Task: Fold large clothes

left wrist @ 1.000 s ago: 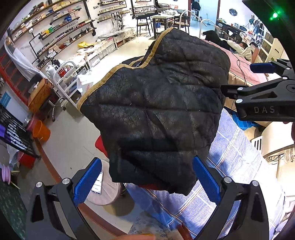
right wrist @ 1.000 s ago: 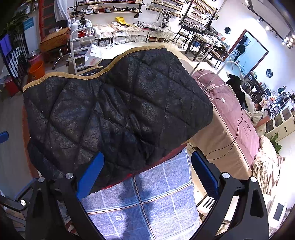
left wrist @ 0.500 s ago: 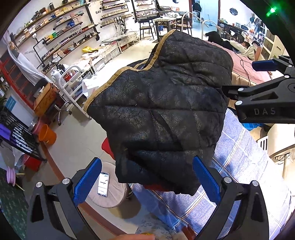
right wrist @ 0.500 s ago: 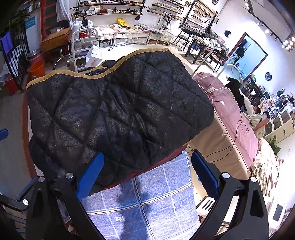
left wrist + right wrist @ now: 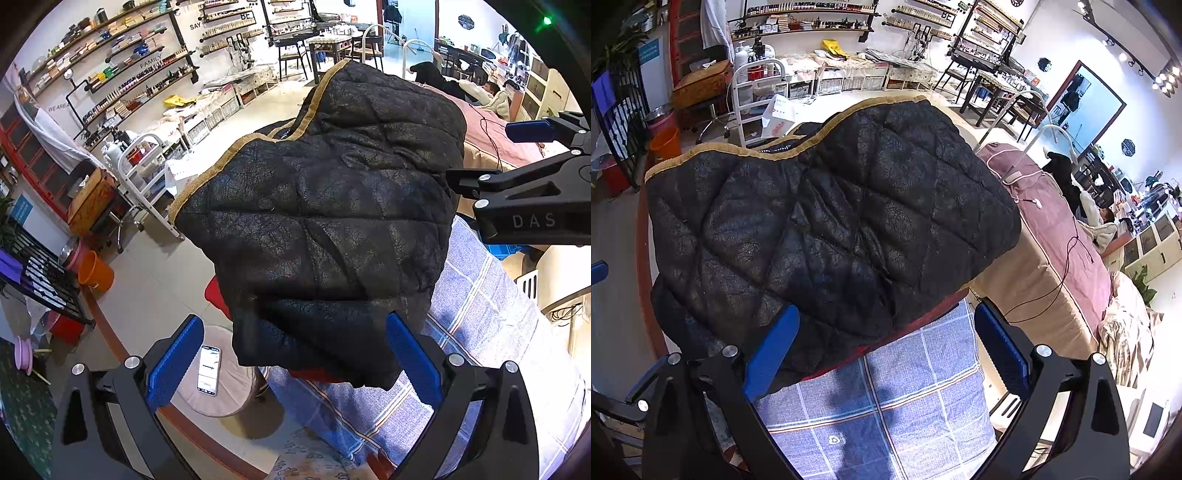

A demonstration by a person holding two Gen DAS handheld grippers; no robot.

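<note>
On a bed spread with a blue checked sheet (image 5: 886,398), a folded black quilted jacket (image 5: 325,229) lies bundled as left tongs (image 5: 295,354) and right tongs (image 5: 886,350) hover spread and empty, seemingly between folds, the next calling for a fresh grip.

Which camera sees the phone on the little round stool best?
The left wrist view. The white-screened smartphone lies in plain sight on the round beige cushioned stool, beside the black quilted jacket. In the right wrist view, the jacket fills that side and no phone shows.
</note>
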